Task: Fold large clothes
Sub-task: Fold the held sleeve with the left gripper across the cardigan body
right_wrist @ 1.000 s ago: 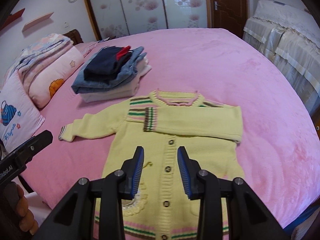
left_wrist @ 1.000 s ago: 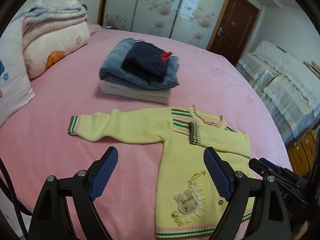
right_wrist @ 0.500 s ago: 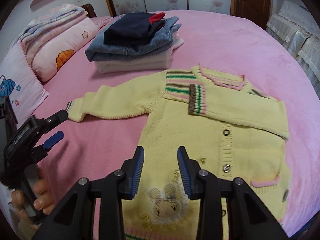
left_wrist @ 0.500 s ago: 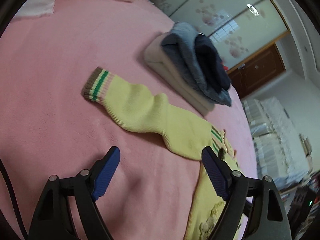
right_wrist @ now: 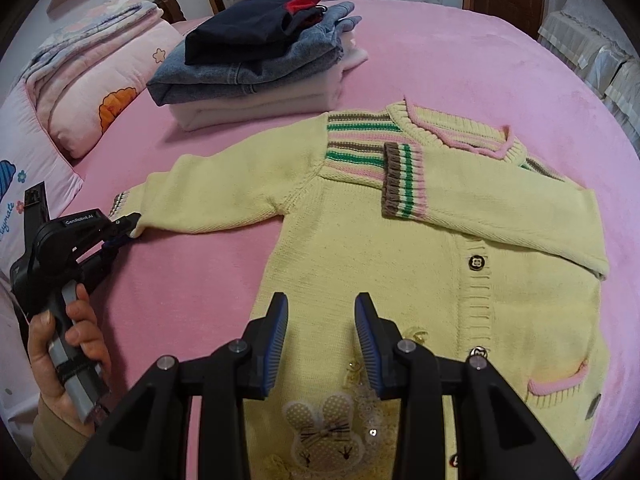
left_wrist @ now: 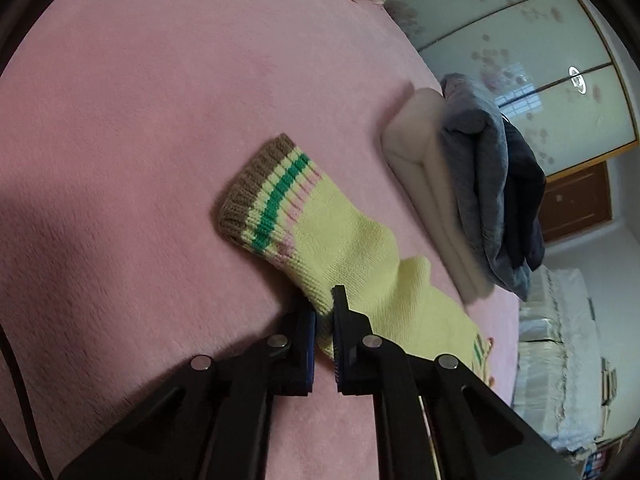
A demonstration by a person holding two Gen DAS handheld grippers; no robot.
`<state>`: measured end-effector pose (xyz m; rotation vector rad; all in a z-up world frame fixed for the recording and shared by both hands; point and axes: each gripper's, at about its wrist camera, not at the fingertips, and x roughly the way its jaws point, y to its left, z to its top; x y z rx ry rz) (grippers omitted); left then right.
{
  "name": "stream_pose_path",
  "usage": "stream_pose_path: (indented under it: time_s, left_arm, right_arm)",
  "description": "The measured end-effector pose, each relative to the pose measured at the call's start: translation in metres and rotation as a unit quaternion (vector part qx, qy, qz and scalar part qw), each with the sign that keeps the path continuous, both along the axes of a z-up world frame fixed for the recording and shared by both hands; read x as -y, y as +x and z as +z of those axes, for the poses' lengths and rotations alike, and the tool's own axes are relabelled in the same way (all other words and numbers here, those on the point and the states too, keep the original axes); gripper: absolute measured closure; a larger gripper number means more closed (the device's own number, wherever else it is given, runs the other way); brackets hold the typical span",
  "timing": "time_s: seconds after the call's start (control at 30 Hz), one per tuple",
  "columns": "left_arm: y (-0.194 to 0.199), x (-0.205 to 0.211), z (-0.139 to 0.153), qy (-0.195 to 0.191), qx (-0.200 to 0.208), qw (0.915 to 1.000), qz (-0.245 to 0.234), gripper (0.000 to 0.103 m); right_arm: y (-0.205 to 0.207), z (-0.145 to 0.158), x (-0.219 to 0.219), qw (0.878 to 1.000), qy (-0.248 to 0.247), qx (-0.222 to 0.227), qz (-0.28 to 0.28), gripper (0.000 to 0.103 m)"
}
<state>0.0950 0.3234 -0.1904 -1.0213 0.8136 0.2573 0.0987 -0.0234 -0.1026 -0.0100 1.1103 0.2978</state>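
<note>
The left gripper (left_wrist: 324, 322) has just clamped its jaws on the outstretched sleeve (left_wrist: 320, 236) of the yellow cardigan (right_wrist: 420, 264) spread near the bed's (right_wrist: 460, 60) front edge, while the right gripper (right_wrist: 321, 328) hovers jaws apart, so a thin pinch could slip mid-fold.

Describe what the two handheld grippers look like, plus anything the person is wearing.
Both are matte black angular frames with silver rivets and ribbed blue pads. The left gripper has a grey-banded handle and white lettering on its body; a thin black cable runs beside it. The right gripper matches. A tan sleeve shows.
</note>
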Motion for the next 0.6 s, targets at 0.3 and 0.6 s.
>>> stream_pose_path:
  time_s: [0.3, 0.6]
  left_arm:
    - [0.045, 0.100, 0.122, 0.158, 0.081, 0.9792, -0.098, 0.099]
    - [0.087, 0.289, 0.132, 0.179, 0.086, 0.9206, -0.336, 0.056]
  right_arm:
    - [0.000, 0.005, 0.052, 0.999, 0.037, 0.008, -0.038, 0.068]
    - [-0.001, 0.005, 0.143, 0.990, 0.067, 0.013, -0.123, 0.068]
